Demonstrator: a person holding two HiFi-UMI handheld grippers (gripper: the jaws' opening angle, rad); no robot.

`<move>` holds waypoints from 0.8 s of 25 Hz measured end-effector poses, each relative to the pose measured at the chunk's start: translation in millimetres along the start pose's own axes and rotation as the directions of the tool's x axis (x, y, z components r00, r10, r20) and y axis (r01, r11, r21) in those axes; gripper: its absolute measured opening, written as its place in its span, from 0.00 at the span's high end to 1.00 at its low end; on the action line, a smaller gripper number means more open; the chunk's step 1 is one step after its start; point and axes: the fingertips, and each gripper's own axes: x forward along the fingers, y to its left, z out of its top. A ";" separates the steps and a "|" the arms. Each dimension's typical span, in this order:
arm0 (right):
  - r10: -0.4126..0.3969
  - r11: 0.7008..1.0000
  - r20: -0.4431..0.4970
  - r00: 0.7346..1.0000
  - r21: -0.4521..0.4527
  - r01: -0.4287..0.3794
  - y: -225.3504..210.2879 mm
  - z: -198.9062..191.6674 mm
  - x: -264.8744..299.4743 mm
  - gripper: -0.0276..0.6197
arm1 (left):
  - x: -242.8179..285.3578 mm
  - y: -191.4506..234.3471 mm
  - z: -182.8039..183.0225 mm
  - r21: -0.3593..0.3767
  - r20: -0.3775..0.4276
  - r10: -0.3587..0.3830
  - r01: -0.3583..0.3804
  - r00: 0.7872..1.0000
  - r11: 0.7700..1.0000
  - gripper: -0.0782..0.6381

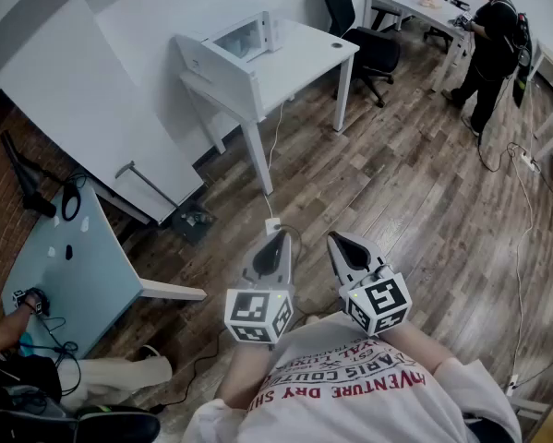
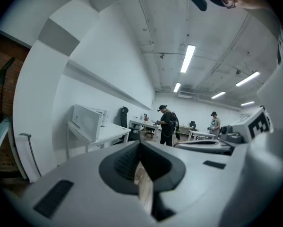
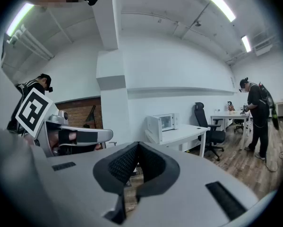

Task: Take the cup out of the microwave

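Note:
A white microwave (image 1: 228, 49) stands on a white table (image 1: 304, 53) far ahead of me, across the wood floor, with its door swung open. It also shows in the left gripper view, microwave (image 2: 88, 121), and in the right gripper view, microwave (image 3: 164, 123). No cup is visible; the microwave's inside is too small to make out. My left gripper (image 1: 274, 238) and right gripper (image 1: 342, 243) are held side by side in front of my chest, well short of the table. Both are shut with nothing between the jaws, as seen on the left gripper (image 2: 140, 143) and right gripper (image 3: 138, 144).
A black office chair (image 1: 373, 49) stands right of the table. A person (image 1: 491, 40) works at a far desk (image 1: 414, 3). A pale green table (image 1: 73, 266) with a seated person's hand (image 1: 27, 305) is at the left. Cables (image 1: 521, 238) run across the floor at the right.

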 end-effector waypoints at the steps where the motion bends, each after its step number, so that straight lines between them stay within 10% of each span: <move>1: 0.000 1.000 -0.002 1.000 0.000 0.000 -0.7 0.0 0.5 0.94 | 1.2 0.4 -0.4 -0.002 -0.003 0.001 -0.001 1.000 1.000 0.88; 20: -0.027 0.998 -0.078 0.997 0.057 0.032 -22.0 -16.2 21.3 0.94 | 27.3 11.3 -16.9 -0.046 -0.063 -0.004 0.001 0.998 0.999 0.88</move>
